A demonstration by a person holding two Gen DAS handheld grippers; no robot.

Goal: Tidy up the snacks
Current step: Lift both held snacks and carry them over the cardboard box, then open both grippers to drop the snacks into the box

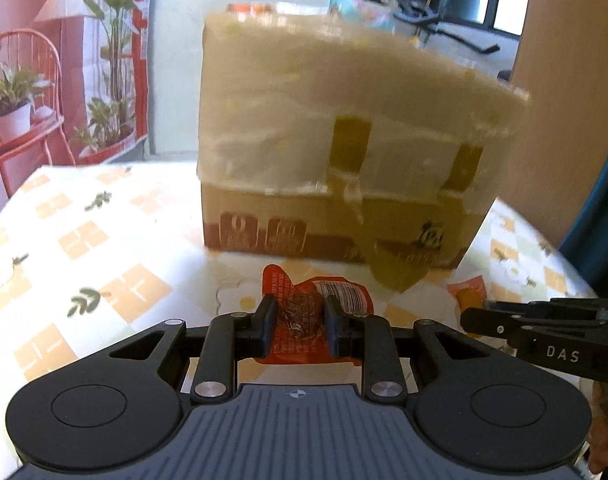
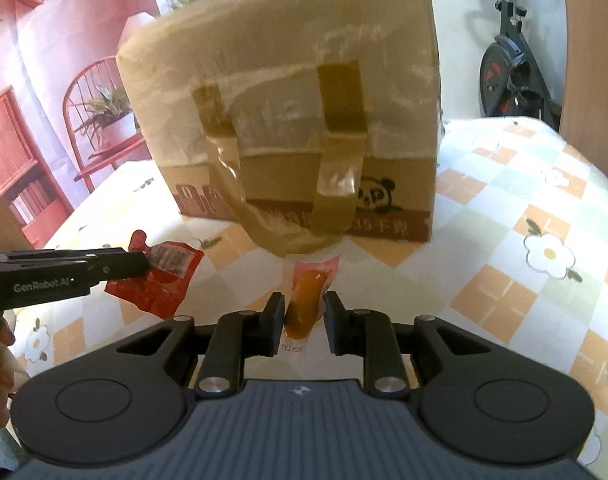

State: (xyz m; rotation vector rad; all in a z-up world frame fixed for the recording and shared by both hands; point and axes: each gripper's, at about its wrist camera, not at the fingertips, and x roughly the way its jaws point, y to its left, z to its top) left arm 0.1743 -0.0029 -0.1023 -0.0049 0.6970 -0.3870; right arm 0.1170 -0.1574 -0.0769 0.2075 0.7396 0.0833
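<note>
Here, left gripper (image 1: 300,316) clamped on red snack packet (image 1: 304,312); right gripper (image 2: 303,314) clamped on clear-wrapped orange sausage (image 2: 306,296); taped cardboard box (image 2: 296,120) beyond.

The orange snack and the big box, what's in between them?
Nothing but bare tablecloth. The right wrist view shows the orange snack in the right gripper short of the box, whose loose tape hangs near.

The cardboard box (image 1: 344,128) is motion-blurred in both views, its printed text unreadable. The left claw (image 1: 300,320) covers the middle of a red snack packet (image 1: 344,300). Below the box, the desk (image 2: 524,208) is cut off by the picture's edges.
</note>
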